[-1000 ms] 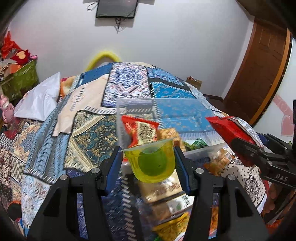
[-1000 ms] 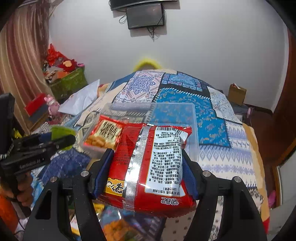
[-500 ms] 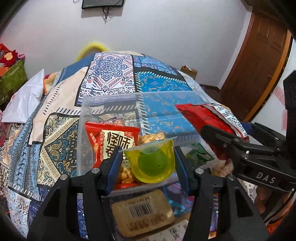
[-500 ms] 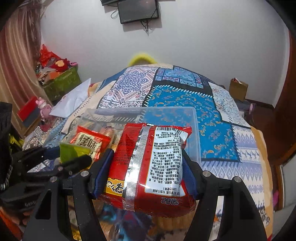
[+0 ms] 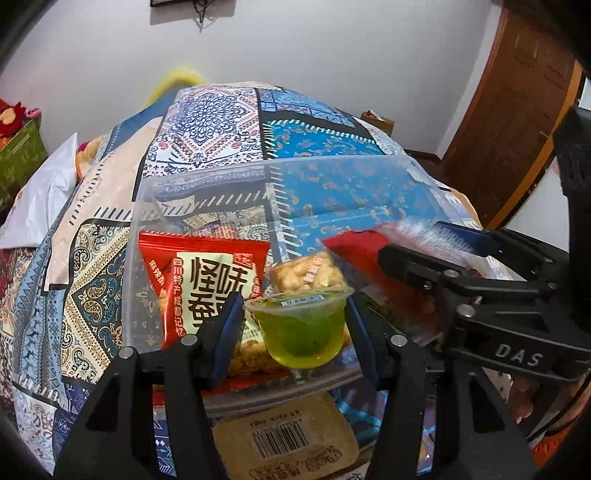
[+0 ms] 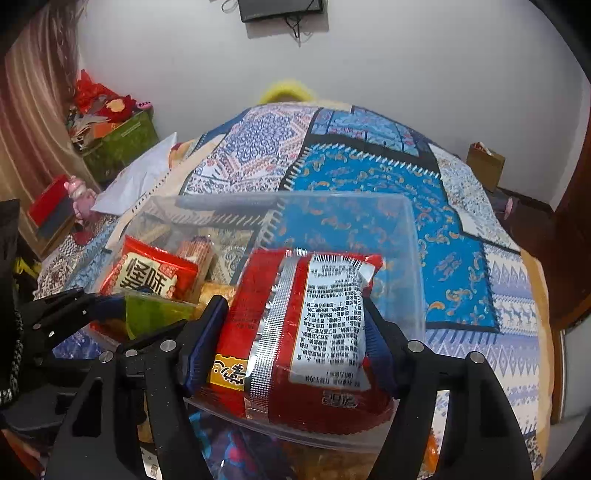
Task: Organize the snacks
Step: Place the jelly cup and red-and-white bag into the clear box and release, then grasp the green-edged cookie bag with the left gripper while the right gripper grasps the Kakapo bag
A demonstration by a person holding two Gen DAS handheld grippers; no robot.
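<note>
The left claw (image 5: 295, 328) grips a green jelly cup (image 5: 301, 328); the right claw (image 6: 295, 332) is clamped on a red snack packet (image 6: 299, 325). Both hang over a clear plastic box (image 6: 415, 258) on a patchwork bedspread (image 6: 369, 170). Behind stand a white wall (image 6: 406, 66), a wall screen (image 6: 282, 9) and a brown door (image 5: 517, 110).

Glossy, seemingly foil red packet (image 6: 295, 332)

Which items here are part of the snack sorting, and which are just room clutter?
Job:
- left gripper holding green jelly cup
- right gripper holding red foil snack packet
- clear plastic bin

Clutter:
- white pillow
- green storage box
- brown wooden door
</note>
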